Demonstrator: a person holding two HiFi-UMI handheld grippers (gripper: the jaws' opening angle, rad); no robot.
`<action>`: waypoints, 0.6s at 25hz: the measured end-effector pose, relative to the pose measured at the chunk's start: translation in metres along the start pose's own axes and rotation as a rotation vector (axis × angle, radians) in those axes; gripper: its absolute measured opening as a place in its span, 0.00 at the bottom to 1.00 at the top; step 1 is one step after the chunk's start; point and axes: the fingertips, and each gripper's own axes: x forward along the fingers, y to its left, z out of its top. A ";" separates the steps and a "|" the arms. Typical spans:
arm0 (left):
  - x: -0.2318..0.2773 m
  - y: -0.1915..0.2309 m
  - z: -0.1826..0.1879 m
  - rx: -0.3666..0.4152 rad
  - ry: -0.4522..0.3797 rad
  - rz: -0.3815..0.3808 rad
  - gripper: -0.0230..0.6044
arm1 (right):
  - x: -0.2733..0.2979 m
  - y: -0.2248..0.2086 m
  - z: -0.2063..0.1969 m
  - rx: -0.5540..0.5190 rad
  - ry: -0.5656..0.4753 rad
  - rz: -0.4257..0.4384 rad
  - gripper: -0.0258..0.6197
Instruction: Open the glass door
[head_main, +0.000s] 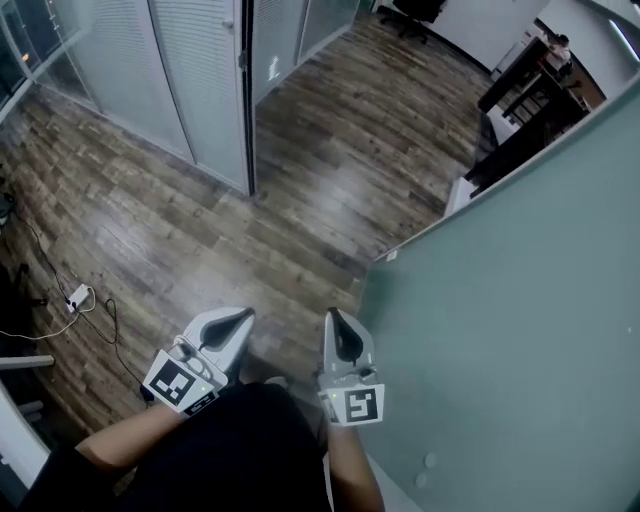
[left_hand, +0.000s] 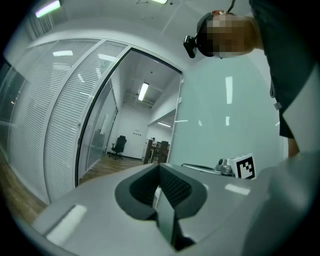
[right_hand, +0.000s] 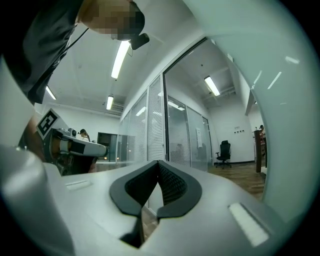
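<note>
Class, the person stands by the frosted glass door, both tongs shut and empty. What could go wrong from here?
1. The right tongs sit close beside the frosted glass door; a swing might knock the glass.
2. Neither the right nor the left tongs grip the door, so it may swing unchecked.
3. A cable and power strip lie on the floor at the left: a possible trip.

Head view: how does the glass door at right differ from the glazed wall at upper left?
The glass door is plain, frosted pale green; the glazed wall carries white blinds. The door's near edge stands free; the wall ends at a black post. Both rise from the wooden floor.
</note>
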 end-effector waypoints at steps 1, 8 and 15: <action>0.000 0.004 0.002 0.007 -0.016 0.011 0.03 | 0.002 -0.002 0.001 -0.001 -0.001 -0.007 0.04; 0.012 0.015 0.010 0.069 -0.053 0.094 0.03 | 0.014 0.007 0.017 -0.056 -0.015 0.012 0.04; 0.040 0.007 0.006 0.044 -0.065 0.042 0.03 | 0.008 -0.003 0.025 -0.052 -0.027 -0.015 0.04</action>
